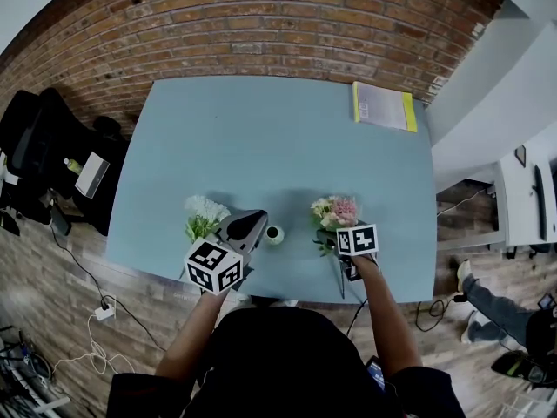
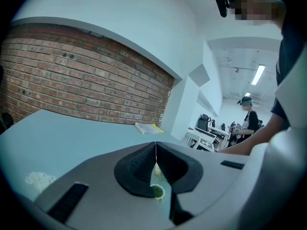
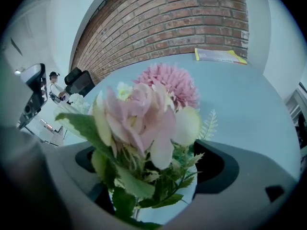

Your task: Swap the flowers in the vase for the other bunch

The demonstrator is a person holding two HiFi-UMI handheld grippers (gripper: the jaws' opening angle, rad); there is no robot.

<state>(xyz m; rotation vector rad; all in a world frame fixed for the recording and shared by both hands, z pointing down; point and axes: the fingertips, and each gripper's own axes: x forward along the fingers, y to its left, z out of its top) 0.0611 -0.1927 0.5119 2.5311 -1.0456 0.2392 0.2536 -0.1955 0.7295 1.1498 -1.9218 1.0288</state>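
Two flower bunches and a vase [image 1: 274, 234] on a blue counter [image 1: 261, 138].
Head view: the vase stands near the front edge, between the white bunch [image 1: 206, 209] and the pink bunch [image 1: 335, 211]; the left gripper [image 1: 258, 219] is just beside the vase and the right gripper [image 1: 348, 249] is at the pink bunch. Left gripper view: its fingers [image 2: 139, 164] are pressed together. Right gripper view: its fingers [image 3: 218, 164] stand wide around the pink bunch's leafy stems.
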